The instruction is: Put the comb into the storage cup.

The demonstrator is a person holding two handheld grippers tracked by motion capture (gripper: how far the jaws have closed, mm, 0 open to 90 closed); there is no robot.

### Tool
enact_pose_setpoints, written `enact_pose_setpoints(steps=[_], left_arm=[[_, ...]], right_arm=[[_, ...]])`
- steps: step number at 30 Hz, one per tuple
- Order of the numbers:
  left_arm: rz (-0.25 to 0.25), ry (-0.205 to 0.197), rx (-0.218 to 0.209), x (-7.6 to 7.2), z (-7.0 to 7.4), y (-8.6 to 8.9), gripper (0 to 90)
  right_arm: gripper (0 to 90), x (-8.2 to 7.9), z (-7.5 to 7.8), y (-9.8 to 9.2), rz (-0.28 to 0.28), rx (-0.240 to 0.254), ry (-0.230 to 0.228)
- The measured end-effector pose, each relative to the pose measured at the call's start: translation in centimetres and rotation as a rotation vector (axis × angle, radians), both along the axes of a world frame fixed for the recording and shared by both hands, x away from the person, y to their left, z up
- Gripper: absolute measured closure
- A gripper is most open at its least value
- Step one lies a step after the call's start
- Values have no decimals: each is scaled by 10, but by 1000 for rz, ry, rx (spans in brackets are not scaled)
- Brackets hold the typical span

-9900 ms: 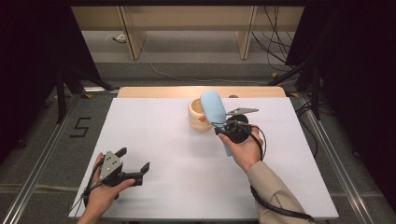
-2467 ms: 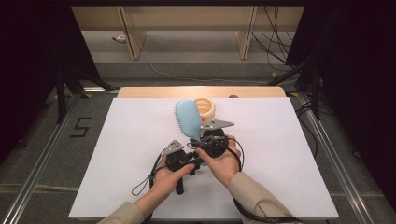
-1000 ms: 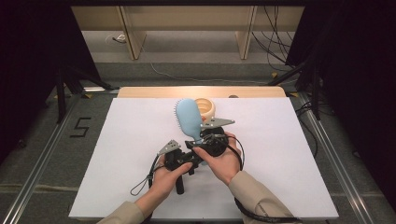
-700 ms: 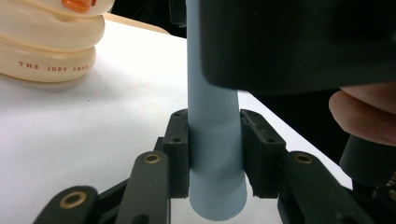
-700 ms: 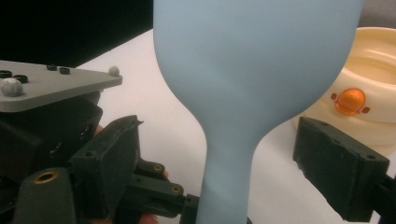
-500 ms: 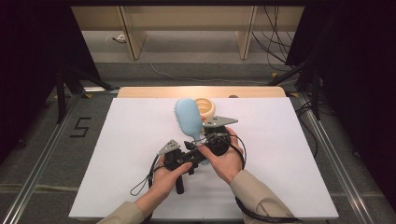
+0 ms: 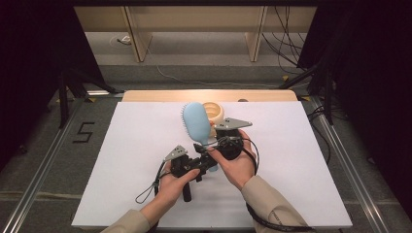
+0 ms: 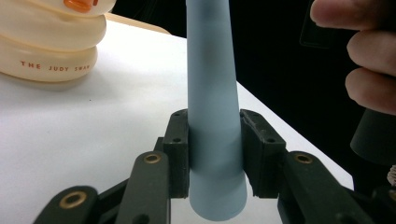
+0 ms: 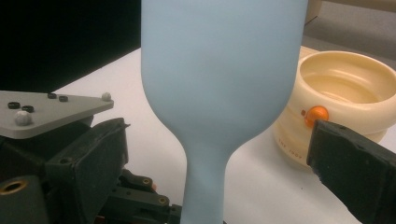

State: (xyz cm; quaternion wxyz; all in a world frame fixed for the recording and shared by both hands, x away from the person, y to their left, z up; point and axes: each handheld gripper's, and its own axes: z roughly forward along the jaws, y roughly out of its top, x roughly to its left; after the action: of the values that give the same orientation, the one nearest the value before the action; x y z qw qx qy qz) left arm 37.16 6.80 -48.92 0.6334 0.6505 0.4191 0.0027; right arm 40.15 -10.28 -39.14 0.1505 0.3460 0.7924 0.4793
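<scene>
Left claw (image 7: 206,162) is clamped on the lower handle of the brush (image 7: 196,122); in the left gripper view both pads press flat against the pale blue handle (image 8: 212,140), which rises upright between them. Right claw (image 7: 214,141) has just been opening: in the right gripper view its jaws stand wide apart on either side of the brush neck (image 9: 205,154), with clear gaps and no contact. Brush head (image 9: 224,60) is held above the white tabletop (image 7: 145,145), tilted slightly away from the person, at mid-table. Just behind it stands a cream bowl (image 7: 215,113) with an orange knob (image 9: 313,114) on its side. Both hands meet at the near centre of the tabletop.
</scene>
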Motion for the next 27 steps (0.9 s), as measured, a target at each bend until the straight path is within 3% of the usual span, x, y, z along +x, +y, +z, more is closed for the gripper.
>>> enact_pose_setpoints(steps=[27], left_arm=[[-2,-4,-5,0,0,-1,648]], right_arm=[[26,-3,14,-5,-19,21,-42]])
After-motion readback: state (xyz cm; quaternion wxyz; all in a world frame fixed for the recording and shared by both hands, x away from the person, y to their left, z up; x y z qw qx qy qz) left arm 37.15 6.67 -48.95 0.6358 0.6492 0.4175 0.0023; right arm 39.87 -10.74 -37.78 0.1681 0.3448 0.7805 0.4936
